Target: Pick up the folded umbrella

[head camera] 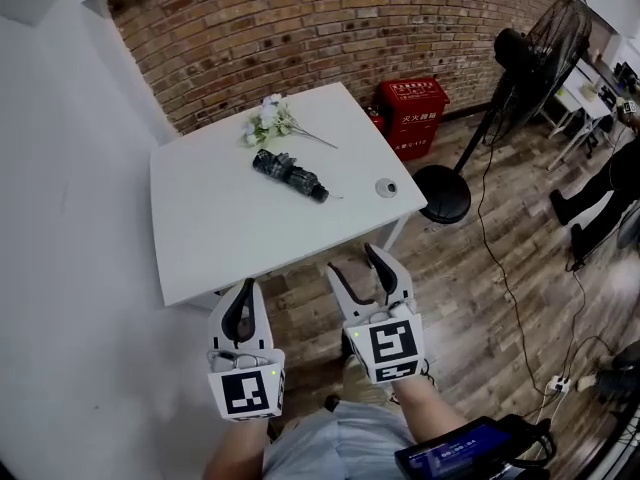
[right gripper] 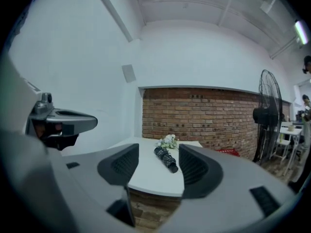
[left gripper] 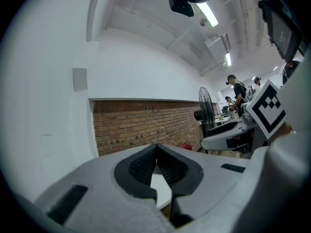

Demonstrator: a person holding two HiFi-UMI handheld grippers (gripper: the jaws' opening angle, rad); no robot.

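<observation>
White bench, rectangular, standing near a brick wall.
On it: a bunch of pale flowers at the far edge and a small round grey object near the right edge.
Red crate on the wooden floor at the foot of the wall.
Black pedestal fan with a round base.
Dark cable trailing over the floorboards.
White power strip.
Person, partly in view at far right.
</observation>
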